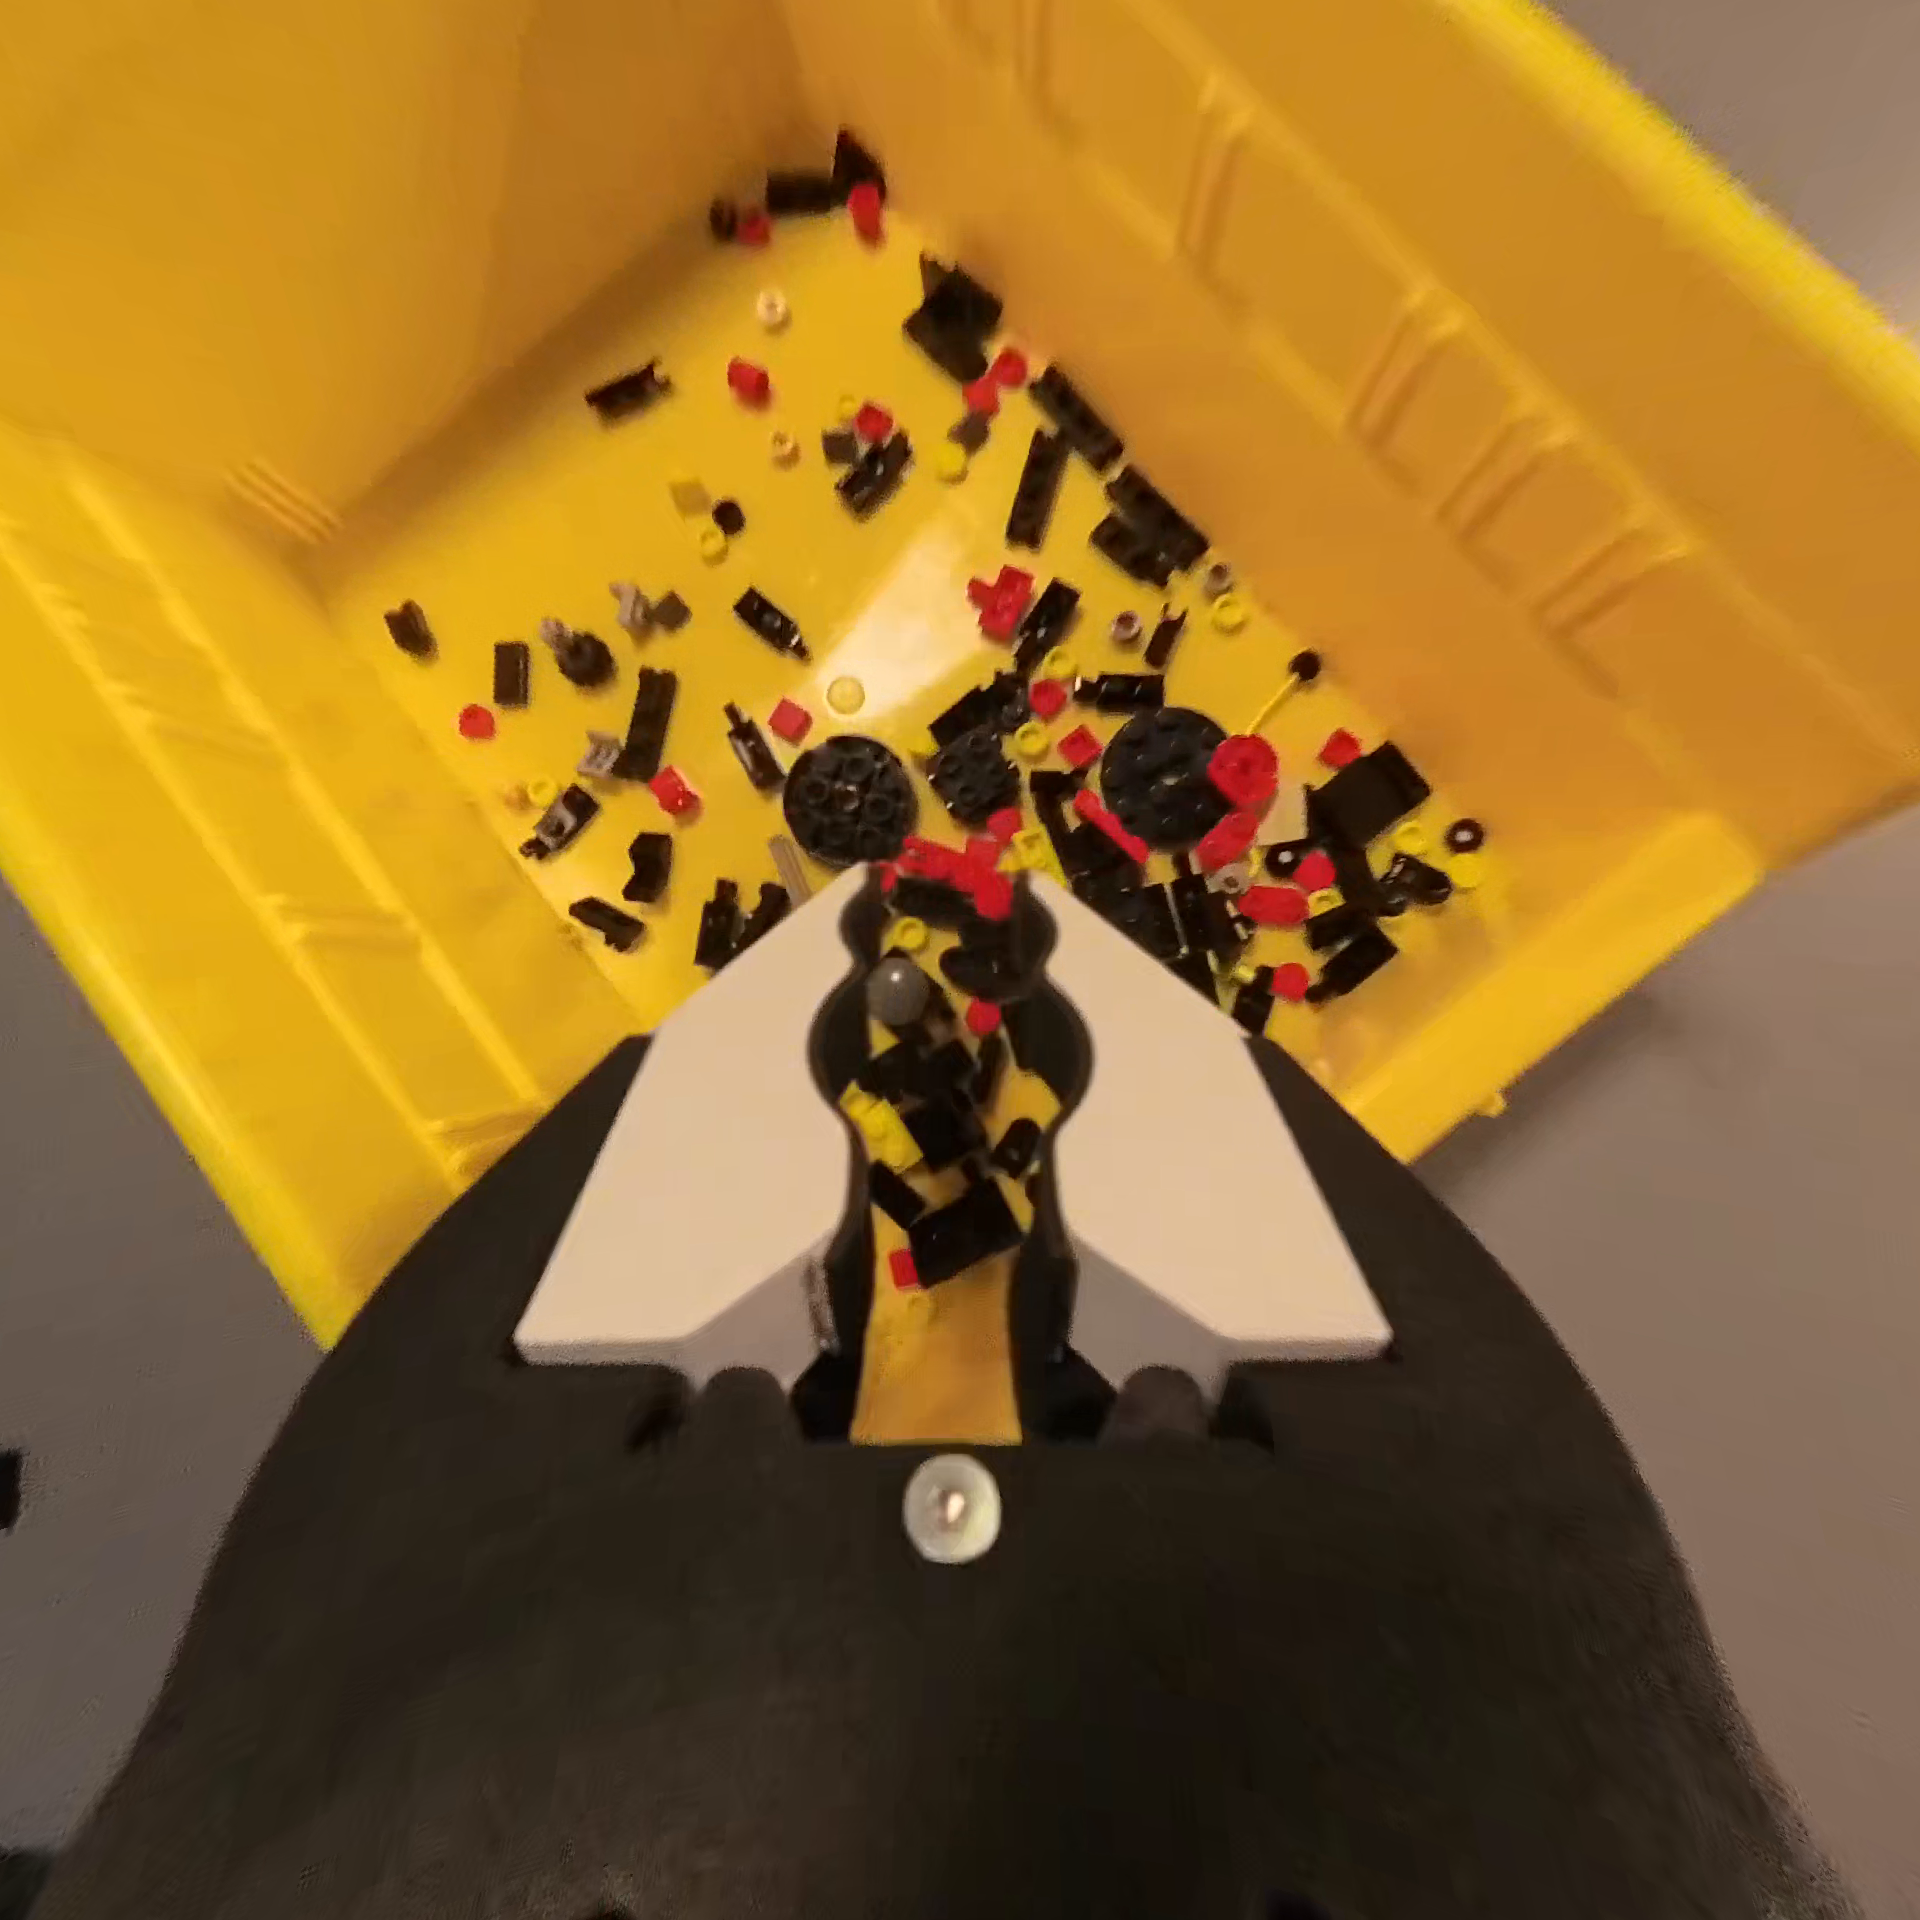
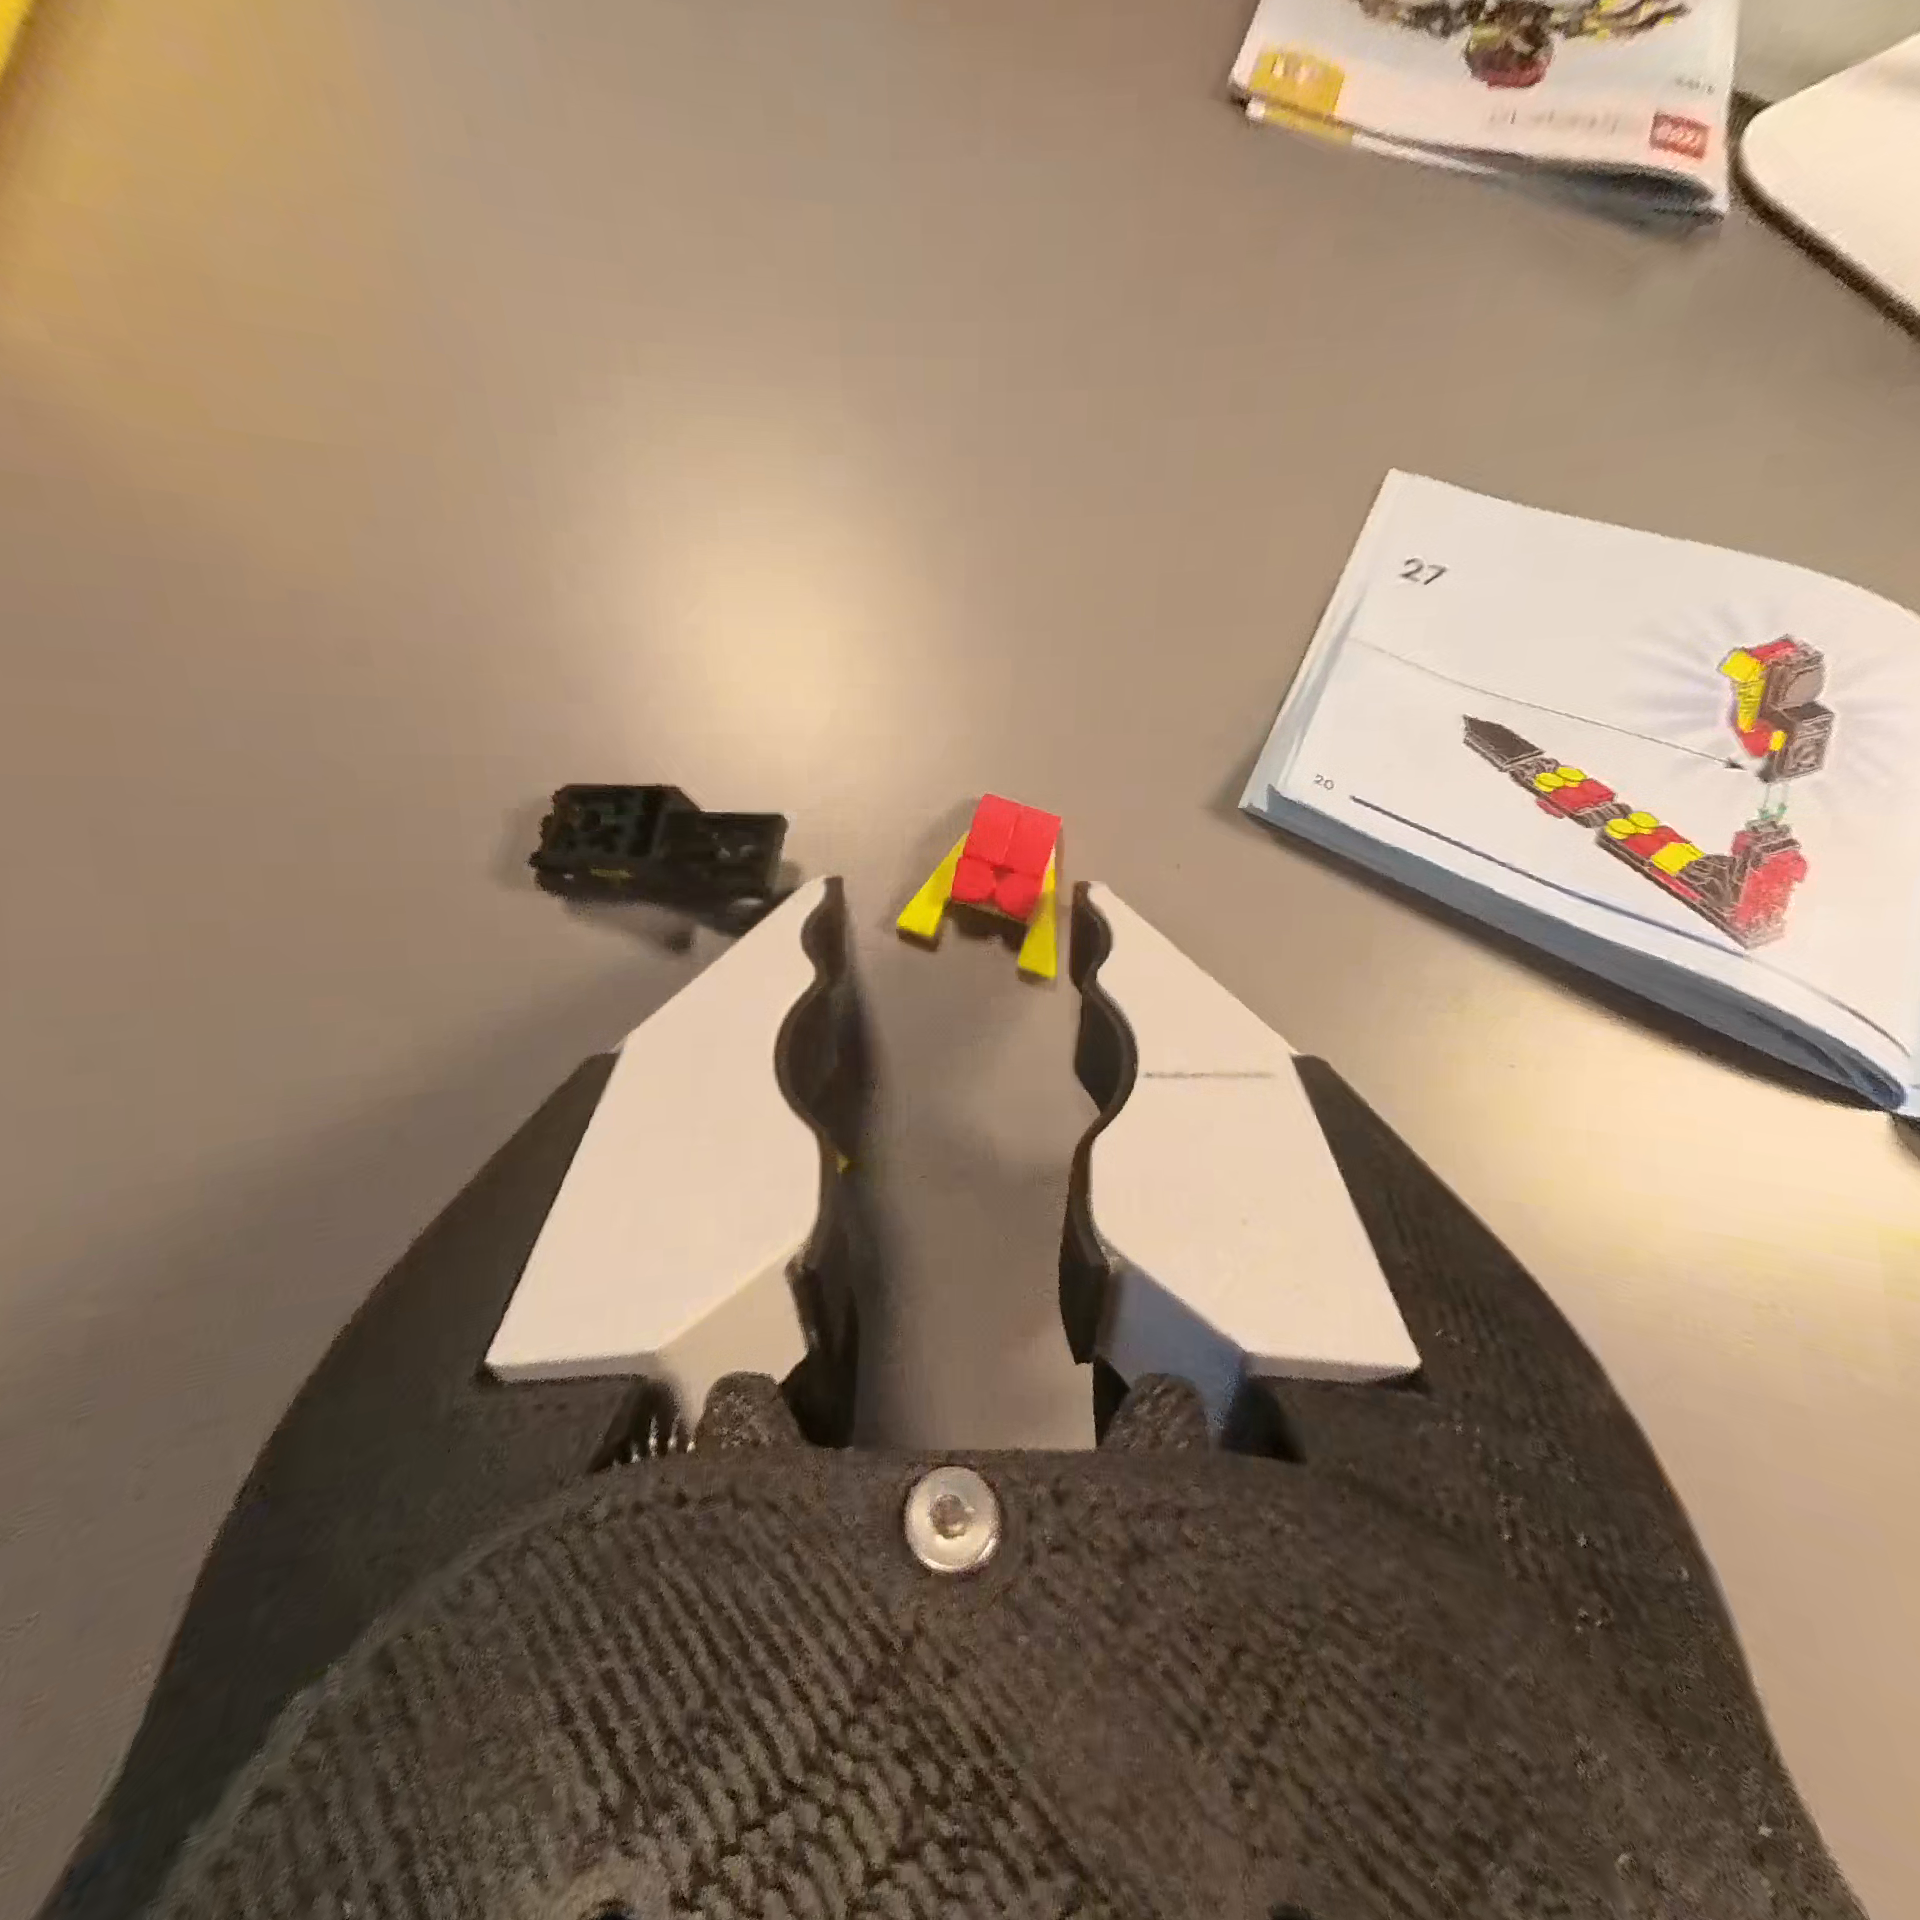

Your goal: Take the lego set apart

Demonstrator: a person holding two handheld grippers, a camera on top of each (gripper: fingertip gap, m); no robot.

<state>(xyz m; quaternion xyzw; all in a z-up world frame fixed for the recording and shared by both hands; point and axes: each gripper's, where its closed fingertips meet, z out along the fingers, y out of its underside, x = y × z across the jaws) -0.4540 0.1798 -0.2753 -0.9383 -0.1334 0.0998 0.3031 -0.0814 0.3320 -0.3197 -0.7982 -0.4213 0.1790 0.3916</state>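
**Almost done stripping the lego set, two chunks left on the table**

Going left to right here. The left gripper (image 1: 951,894) hung over the yellow bin (image 1: 1558,499), jaws spread a bit with nothing between them that I could make out, just a slim gap you could see the bin floor through. The bin floor was littered with loose pieces (image 1: 935,727), mostly black with red and small yellow bits, plus a couple of round black plates.

Over on the right, the right gripper (image 2: 956,899) was low over the grey table (image 2: 520,416), jaws spread and empty, lined up on the red and yellow piece (image 2: 992,873) sitting just past its tips. Left of that lay a black chunk (image 2: 655,847), close by but not touching. An open instruction booklet (image 2: 1558,779) was off to the right, and a second closed booklet (image 2: 1486,104) at the far edge.

Handling-wise, my guess: these things are tiny, light, stiff and slick, so they'll skid on the table if nudged. I'd pinch the red block across its flat sides, not the yellow wings, which look like they'd pop off.

View differences: only the left wrist view showed the bin and its contents. Only the right wrist view showed the two remaining chunks and the booklets. Neither view showed the other gripper.
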